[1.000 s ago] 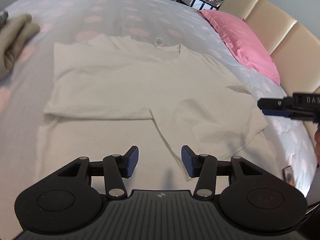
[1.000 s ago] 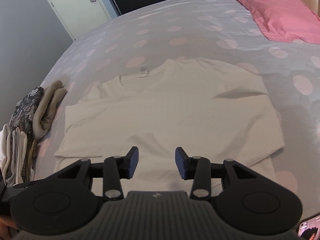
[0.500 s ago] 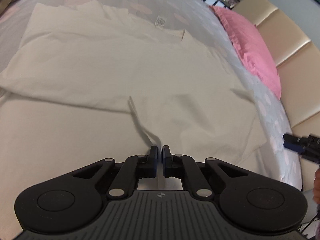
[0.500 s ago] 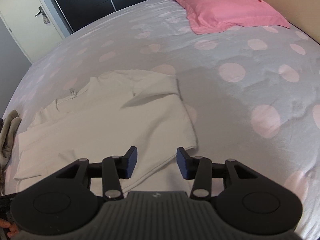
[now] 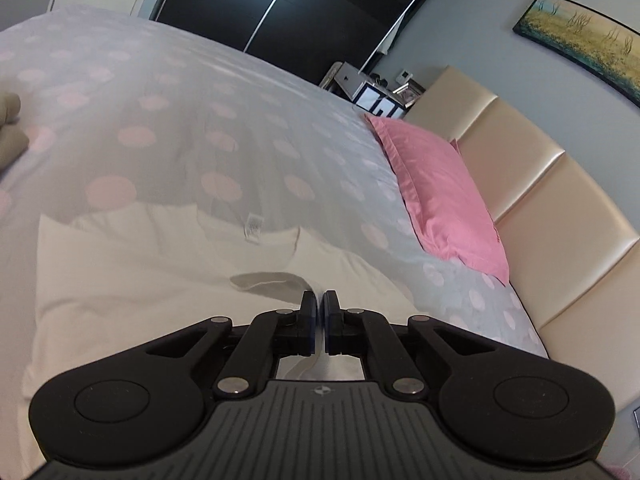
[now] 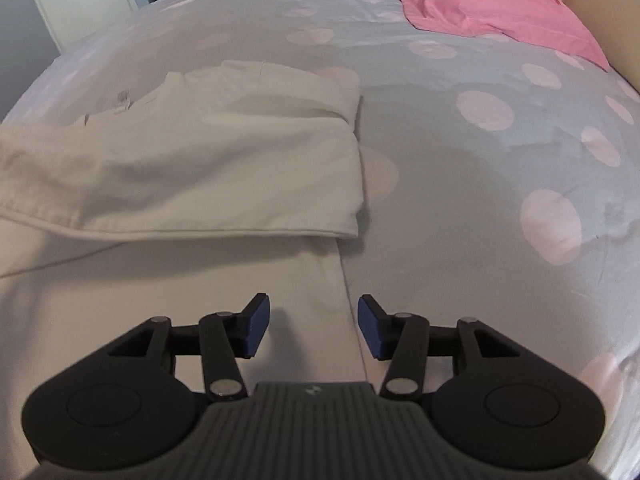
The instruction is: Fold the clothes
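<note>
One side of the white shirt [image 6: 180,168] is already folded in on the bed [image 6: 460,184]. An edge is pinched in the left hand-held gripper [image 5: 319,312]. The right hand-held gripper [image 6: 314,326] is opening over the shirt's side edge, nothing held; more folds are left.

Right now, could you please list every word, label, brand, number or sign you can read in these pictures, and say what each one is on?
No text can be read in either view.
Neck label of the white T-shirt: printing blurred, unreadable.
Left gripper: a small round emblem on its body, no letters.
Right gripper: the same kind of emblem, blurred.
Framed things on the bedside shelf: too small to read.
</note>
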The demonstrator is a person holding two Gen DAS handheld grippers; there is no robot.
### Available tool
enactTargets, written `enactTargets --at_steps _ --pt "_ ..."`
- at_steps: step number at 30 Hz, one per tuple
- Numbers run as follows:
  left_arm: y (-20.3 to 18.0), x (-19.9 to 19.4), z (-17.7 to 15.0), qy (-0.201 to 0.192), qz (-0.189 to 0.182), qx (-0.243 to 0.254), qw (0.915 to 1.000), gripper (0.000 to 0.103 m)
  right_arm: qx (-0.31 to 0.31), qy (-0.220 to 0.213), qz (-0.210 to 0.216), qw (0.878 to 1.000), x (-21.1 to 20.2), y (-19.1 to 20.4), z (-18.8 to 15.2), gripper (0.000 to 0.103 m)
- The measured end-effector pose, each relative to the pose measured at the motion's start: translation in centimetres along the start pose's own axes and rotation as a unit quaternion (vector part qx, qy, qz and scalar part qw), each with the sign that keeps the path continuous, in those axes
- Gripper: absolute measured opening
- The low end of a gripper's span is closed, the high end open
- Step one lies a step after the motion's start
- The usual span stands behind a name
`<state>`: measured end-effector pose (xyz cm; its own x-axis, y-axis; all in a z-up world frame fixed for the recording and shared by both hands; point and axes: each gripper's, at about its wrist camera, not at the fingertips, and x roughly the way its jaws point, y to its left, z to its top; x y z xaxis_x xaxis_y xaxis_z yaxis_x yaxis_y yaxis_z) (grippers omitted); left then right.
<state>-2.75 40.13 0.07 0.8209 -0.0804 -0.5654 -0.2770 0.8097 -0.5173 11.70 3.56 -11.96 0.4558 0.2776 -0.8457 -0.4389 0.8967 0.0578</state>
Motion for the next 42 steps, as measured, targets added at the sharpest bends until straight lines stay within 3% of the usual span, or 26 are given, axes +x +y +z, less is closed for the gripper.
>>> enactTargets --at_steps 4,11,13,14,18,20,24,27,30,42 --pt "1.7 -0.6 1.0 -0.011 0.012 -0.016 0.9997 0.002 -0.027 -0.024 -0.030 0.999 1.4 0.5 0.5 0.053" --pt "4.9 -2.3 2.4 -0.041 0.041 -0.031 0.9978 0.002 -0.004 -0.055 -0.019 0.998 2.5 0.3 2.3 0.050" --pt "6.0 -2.3 2.7 -0.040 0.055 -0.032 0.9971 0.002 -0.025 -0.059 -0.025 0.998 2.8 1.0 2.4 0.037" --pt "6.4 -2.0 2.6 -0.034 0.068 -0.027 0.9967 0.002 -0.032 -0.056 -0.030 0.997 2.9 1.1 2.5 0.023" --pt "9.2 0.5 1.4 0.011 0.133 -0.010 0.9910 0.002 -0.020 -0.031 -0.043 0.998 3.0 0.5 2.7 0.011" --pt "10.7 1.8 0.5 0.036 0.156 -0.009 0.9870 0.002 -0.004 -0.016 -0.037 0.999 2.9 -0.2 2.8 0.013" --pt "12.2 3.0 -0.7 0.060 0.167 -0.010 0.9841 0.002 0.041 0.019 -0.017 0.999 1.9 -1.1 3.3 0.017" --pt "12.5 3.3 -1.2 0.064 0.171 0.001 0.9832 0.002 0.076 0.016 0.032 0.996 0.3 -1.8 4.1 0.027" --pt "12.8 3.4 -1.5 0.070 0.172 0.000 0.9825 0.002 0.100 -0.013 0.089 0.991 -0.8 -2.2 5.5 0.039" --pt "13.6 3.5 -2.4 0.079 0.172 0.009 0.9820 0.002 0.165 -0.024 0.092 0.982 6.8 -4.4 13.6 0.039"
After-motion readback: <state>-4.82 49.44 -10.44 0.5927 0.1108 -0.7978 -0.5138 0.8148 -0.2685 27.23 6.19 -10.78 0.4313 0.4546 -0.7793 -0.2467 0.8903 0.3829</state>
